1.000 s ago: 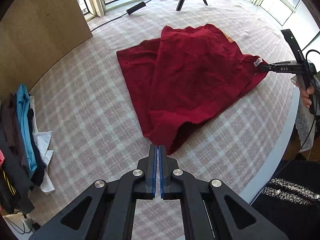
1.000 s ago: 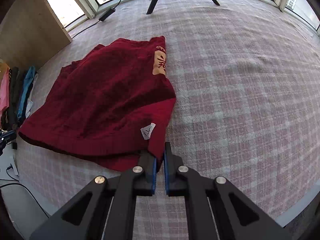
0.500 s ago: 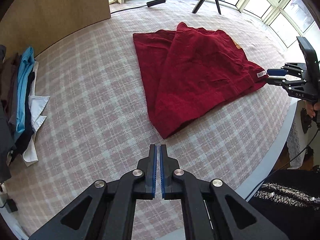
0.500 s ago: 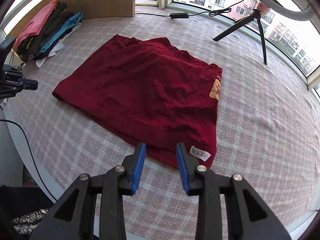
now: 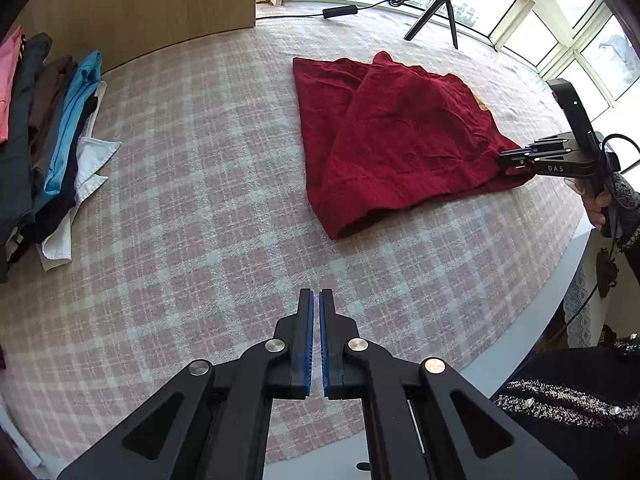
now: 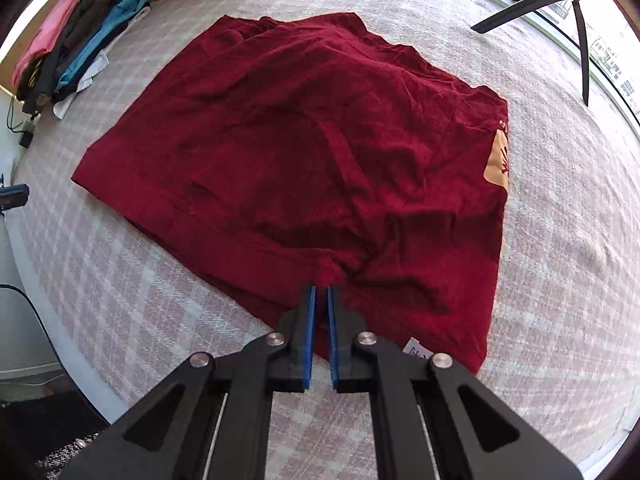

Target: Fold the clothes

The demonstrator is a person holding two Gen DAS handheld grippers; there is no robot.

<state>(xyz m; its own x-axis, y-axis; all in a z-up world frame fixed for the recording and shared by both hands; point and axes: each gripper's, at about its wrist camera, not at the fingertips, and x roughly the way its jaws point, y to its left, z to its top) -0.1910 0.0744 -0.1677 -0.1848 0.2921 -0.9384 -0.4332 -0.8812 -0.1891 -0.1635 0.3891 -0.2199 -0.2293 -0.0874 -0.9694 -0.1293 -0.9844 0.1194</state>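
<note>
A dark red garment (image 5: 400, 140) lies partly folded on the checked tablecloth, with a tan patch (image 6: 498, 160) at its right edge and a white label near its front corner. In the right wrist view my right gripper (image 6: 322, 300) is shut on the garment's (image 6: 320, 140) front hem, which puckers between the blue pads. The left wrist view shows that right gripper (image 5: 502, 159) at the garment's right corner. My left gripper (image 5: 316, 300) is shut on nothing, over bare cloth well short of the garment's nearest corner.
A row of folded clothes (image 5: 40, 140) lies along the left side, seen also as the clothes pile (image 6: 80, 40). A tripod (image 5: 432, 20) and a cable stand at the back by the windows. A wooden panel (image 5: 140, 8) rises behind. The table's rounded edge (image 5: 520, 340) runs near me.
The right gripper opened, moved onto the garment's hem and closed on it. The left gripper, still shut, drew back from the garment's corner over bare cloth.
</note>
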